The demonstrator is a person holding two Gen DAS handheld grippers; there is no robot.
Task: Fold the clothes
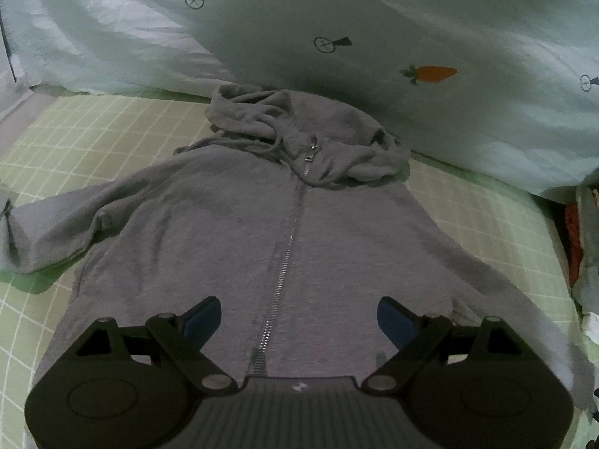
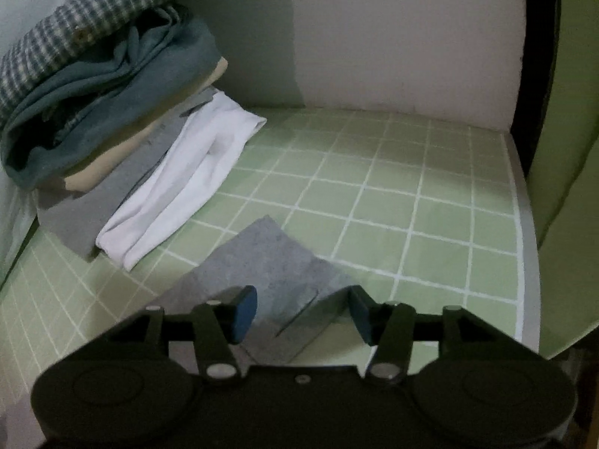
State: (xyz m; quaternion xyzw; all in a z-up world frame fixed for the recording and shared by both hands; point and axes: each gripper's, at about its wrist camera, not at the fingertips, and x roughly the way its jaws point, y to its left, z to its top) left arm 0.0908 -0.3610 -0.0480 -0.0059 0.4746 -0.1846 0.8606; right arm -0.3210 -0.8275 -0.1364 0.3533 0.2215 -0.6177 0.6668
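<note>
Here the bed sheet [image 1: 93,142], pale green with a white grid, carries a grey fleece hoodie [image 1: 232,232] lying flat, front up, metal zipper [image 1: 288,247] closed, hood bunched against a mint quilt [image 1: 411,18] printed with carrots. Stack of folded clothes [image 2: 123,119]: checked, teal, cream, grey, white layers. Grey sleeve end [image 2: 262,262] lies flat between the right tongs [image 2: 303,314], spread, not pressing it. Left tongs [image 1: 299,321] spread wide above the hem.

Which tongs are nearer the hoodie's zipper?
Left. The left tongs hang open right over the zipper on the grey hoodie; the right tongs sit at a grey sleeve, zipper unseen.
</note>
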